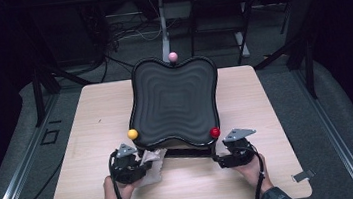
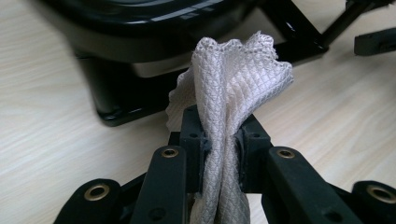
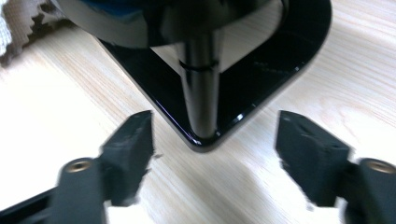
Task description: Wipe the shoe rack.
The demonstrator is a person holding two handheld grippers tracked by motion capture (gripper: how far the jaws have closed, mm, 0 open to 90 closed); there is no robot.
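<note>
The white mesh cloth [image 2: 233,84] sits pinched in the left tongs [image 2: 223,140] by the black ridged tray's [image 1: 174,99] near-left corner — right tongs [image 3: 212,144] gape empty over the worktop [image 1: 255,100].

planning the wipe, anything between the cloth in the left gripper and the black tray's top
Nothing visible blocks it. The left gripper pinches the cloth just below the black tray at its near-left corner, beside the yellow ball.
</note>
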